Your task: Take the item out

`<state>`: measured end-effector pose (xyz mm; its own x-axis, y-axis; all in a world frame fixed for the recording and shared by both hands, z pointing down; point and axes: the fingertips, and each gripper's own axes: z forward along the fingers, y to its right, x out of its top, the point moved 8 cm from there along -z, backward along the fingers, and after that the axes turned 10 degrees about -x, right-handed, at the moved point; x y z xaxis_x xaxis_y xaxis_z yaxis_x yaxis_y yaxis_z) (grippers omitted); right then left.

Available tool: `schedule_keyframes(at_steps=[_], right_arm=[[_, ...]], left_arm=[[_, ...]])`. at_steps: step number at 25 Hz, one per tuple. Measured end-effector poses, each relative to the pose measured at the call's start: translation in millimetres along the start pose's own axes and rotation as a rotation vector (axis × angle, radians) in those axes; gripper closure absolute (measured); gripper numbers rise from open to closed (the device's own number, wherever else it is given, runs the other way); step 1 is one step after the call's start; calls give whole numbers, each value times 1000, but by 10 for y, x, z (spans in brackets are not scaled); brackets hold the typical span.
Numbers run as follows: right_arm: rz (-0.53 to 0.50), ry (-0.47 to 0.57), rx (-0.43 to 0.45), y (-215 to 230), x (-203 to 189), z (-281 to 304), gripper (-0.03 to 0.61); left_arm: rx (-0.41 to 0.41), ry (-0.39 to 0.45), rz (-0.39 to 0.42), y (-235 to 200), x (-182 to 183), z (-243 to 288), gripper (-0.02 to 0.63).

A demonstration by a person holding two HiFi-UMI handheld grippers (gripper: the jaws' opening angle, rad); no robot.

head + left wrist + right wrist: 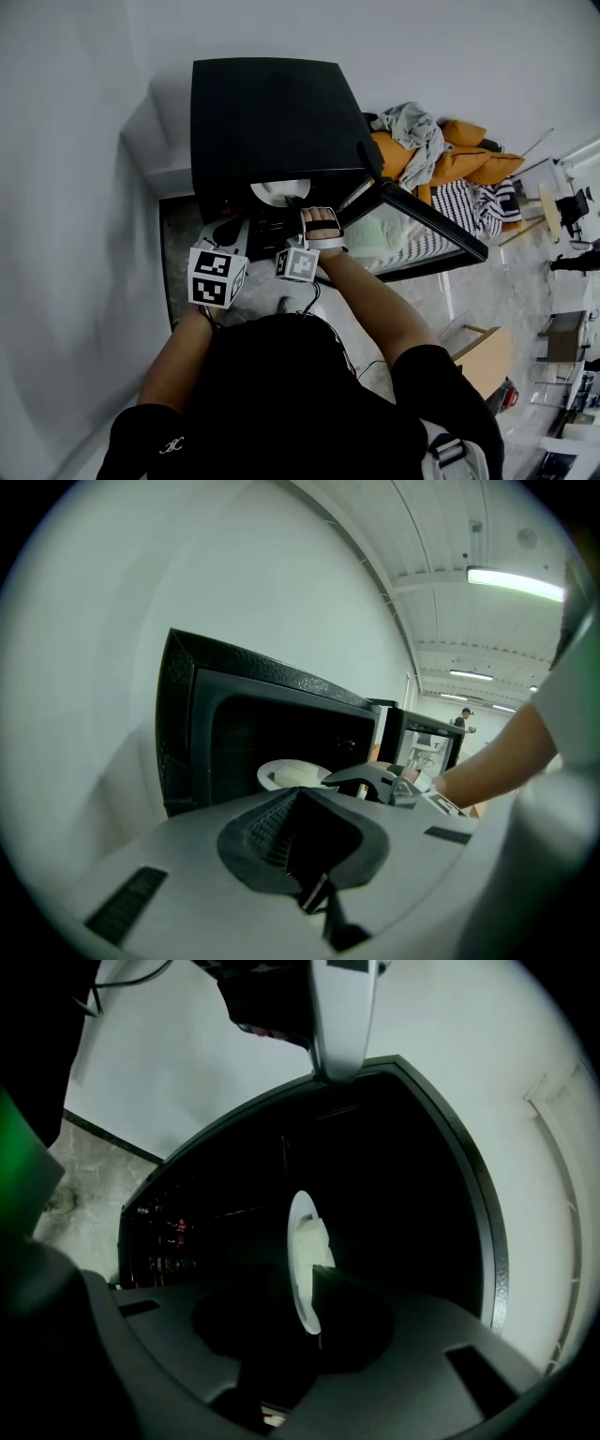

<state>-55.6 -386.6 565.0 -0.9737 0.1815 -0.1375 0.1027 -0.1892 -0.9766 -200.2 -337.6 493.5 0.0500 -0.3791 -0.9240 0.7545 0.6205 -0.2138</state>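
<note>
Black glossy microwave (267, 112), glass door (412, 234) swung wide for access. White smooth round plate (302, 1241) sits inside near the mouth, pale block of food (319, 1241) on it. Right gripper (306, 1309) turned edge-on, dark jaws seemingly pinched on the rim. Left gripper (298, 794) held outside, ribbed pads together, empty; likely spare

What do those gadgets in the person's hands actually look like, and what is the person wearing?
The left claw and right claw have smooth grey shells with dark tips. Each carries a white cube printed with black square markers. A black strap crosses the right hand, thin cables run from them, and the person wears a black short-sleeved top.
</note>
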Motion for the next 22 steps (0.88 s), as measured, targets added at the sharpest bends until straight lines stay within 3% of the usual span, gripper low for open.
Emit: schedule_keyframes(at_steps=[4, 9, 15, 22], right_arm=[[-34, -12, -12, -25, 15, 98, 468], [-71, -18, -34, -23, 72, 132, 534], [-51, -28, 3, -13, 83, 107, 546], [-49, -4, -13, 5, 42, 4, 552]], left_arm=[[6, -3, -4, -17, -21, -31, 606], [20, -4, -14, -52, -58, -62, 606], [32, -6, -22, -93, -78, -115, 606], [31, -5, -30, -101, -85, -117, 606]])
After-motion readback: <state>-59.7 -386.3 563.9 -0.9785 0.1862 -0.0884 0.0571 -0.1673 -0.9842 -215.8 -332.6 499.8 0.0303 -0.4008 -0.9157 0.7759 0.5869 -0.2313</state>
